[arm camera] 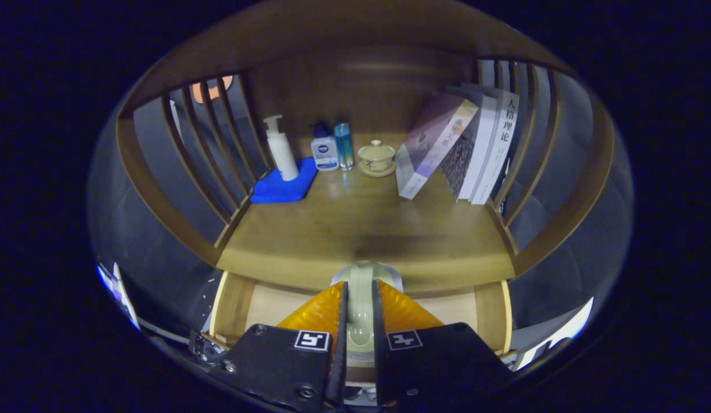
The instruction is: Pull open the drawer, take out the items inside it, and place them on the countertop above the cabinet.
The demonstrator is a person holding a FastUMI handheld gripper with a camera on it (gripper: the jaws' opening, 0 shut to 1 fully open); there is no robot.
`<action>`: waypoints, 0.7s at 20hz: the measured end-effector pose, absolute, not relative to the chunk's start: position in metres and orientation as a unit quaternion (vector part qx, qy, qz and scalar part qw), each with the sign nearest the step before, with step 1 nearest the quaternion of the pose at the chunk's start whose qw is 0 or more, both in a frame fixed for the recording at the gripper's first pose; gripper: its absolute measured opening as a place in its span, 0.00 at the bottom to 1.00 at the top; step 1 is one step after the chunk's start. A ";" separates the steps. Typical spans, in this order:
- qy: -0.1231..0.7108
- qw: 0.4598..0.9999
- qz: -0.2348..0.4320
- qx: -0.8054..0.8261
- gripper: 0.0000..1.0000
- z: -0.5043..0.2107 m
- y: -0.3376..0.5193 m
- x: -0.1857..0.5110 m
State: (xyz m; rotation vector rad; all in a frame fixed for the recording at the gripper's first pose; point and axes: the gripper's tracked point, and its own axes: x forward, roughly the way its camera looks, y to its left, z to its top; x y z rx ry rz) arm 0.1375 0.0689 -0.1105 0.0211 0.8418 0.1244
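Pale green ceramic item (360, 304), spoon-like, clamped between both fingers of the gripper (359, 312); fingers closed on it from either side. Long axis running straight ahead along the fingers, rounded end forward and reaching the front edge of the countertop (355, 229). Near end dropping out of sight between the finger bodies; full shape not determinable. Held above the open drawer (269, 301), whose light wooden floor and side rims show on both sides of the fingers. Drawer contents beneath the gripper hidden.

Countertop bare across its front and middle. Along the back, left to right: blue folded cloth (282, 184) at the left rear corner, white pump bottle (280, 148) standing upright on it; white-and-blue bottle (324, 149) just beside; slim blue bottle (344, 144) next to that; lidded ceramic cup (376, 155) on a saucer (377, 170), near centre. On the right, row of books (464, 146) leaning leftward, covers tilted, the outermost propped on its lower corner.

Slatted wooden side panels (212, 143) closing off the left and right of the shelf; solid wooden back panel (355, 92) behind the items. Nothing lying between the held item and the open stretch of countertop ahead. Small objects at the very bottom, below the finger bodies, too cut off to identify.
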 end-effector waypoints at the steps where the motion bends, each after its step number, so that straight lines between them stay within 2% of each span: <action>1: 0.406 0.912 0.056 0.012 0.23 -0.108 0.070 0.146; 14: 0.442 0.895 0.042 0.036 0.24 -0.159 0.094 0.218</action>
